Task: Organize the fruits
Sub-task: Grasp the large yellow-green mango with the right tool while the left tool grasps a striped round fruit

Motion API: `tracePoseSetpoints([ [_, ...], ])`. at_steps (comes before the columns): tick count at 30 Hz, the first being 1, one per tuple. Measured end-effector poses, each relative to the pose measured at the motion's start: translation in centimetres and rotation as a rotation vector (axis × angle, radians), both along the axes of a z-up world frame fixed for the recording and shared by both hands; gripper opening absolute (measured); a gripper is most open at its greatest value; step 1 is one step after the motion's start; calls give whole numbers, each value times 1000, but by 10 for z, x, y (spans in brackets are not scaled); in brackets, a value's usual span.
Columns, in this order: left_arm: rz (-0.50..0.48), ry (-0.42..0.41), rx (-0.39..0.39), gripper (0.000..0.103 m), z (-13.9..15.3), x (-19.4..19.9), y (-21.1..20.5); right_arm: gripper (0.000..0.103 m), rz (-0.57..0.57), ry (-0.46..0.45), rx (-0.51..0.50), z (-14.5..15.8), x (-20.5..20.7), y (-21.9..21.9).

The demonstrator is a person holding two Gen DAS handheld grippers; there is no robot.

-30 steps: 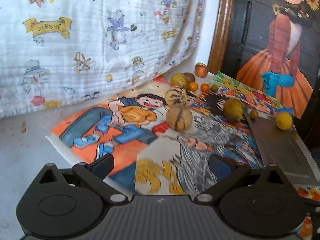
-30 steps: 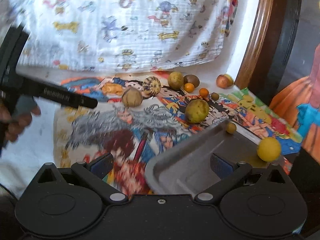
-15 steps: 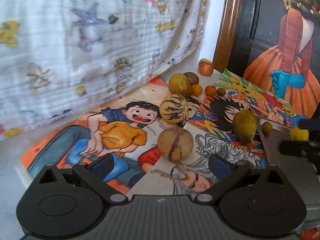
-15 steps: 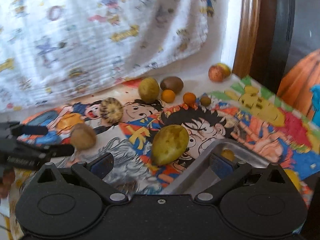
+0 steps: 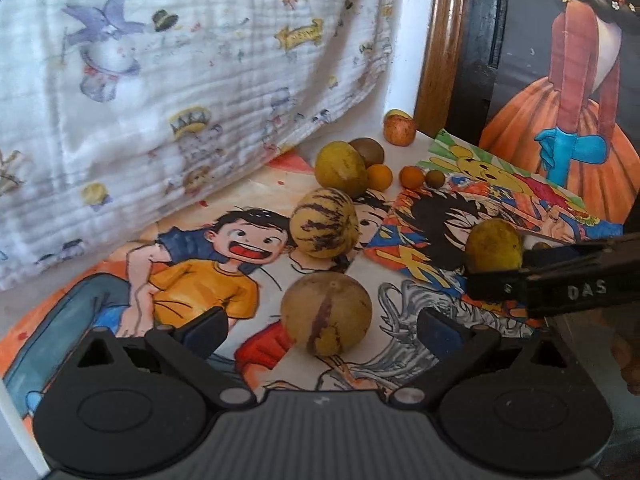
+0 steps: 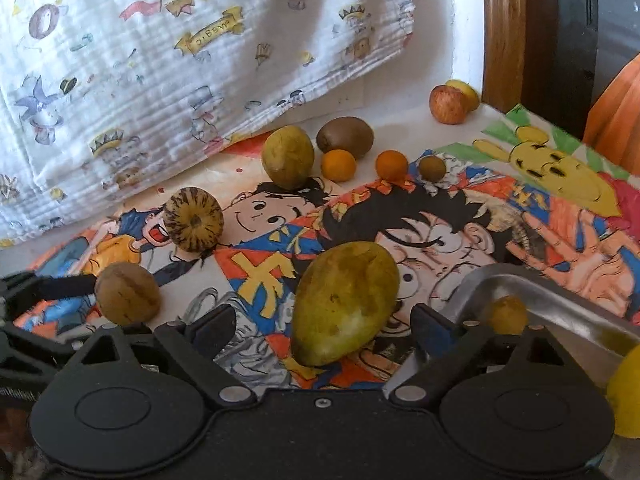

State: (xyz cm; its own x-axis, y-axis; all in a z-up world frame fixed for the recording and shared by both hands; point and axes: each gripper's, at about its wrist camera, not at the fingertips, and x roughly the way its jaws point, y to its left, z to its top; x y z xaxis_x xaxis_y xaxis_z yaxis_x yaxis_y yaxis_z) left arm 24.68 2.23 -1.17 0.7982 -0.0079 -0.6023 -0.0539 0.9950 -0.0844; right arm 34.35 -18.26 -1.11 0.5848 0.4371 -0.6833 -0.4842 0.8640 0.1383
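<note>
My right tongs (image 6: 322, 322) are spread wide around a yellow-green mango (image 6: 344, 302) that lies on the cartoon posters (image 6: 440, 216) covering the tabletop. The jaws have just been closing in, yet neither pad touches the fruit. Just beside the mango, to its right, is the corner of a metal tray (image 6: 560, 304) with a small brownish fruit (image 6: 505, 314) inside it and a yellow fruit (image 6: 626, 392) at its near edge.

My left tongs (image 5: 320, 330) are also spread, with a round tan melon (image 5: 326, 312) marked by a dark streak sitting between the fingers, not pinched. Just behind it rests a striped melon (image 5: 324, 222).

Further back, near the hanging printed cloth (image 5: 180, 80), there is a cluster: a round greenish fruit (image 6: 288, 156), a brown kiwi (image 6: 345, 136), two small oranges (image 6: 339, 165) side by side but apart, and a small dark fruit (image 6: 432, 168). A reddish apple (image 6: 448, 104) sits at the far corner by the wooden frame (image 6: 502, 32), touching a yellow fruit behind it.
</note>
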Motion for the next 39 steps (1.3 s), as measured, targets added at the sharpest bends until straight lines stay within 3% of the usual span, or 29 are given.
tracePoseSetpoints([
  [7, -23, -9, -38, 102, -4, 2, 3, 91, 20, -3, -4, -10, 6, 10],
  [11, -27, -7, -54, 93, -5, 3, 4, 90, 16, -16, 14, -12, 9, 11],
  [18, -45, -12, -35, 82, -5, 4, -1, 78, -4, -98, -34, -17, 5, 18],
  [27, -38, -13, 6, 72, -6, 5, -5, 55, -42, -111, -21, -15, 7, 13],
  [39, 7, -23, 23, 55, -7, 2, -3, 54, -37, -120, -33, -15, 5, 14],
])
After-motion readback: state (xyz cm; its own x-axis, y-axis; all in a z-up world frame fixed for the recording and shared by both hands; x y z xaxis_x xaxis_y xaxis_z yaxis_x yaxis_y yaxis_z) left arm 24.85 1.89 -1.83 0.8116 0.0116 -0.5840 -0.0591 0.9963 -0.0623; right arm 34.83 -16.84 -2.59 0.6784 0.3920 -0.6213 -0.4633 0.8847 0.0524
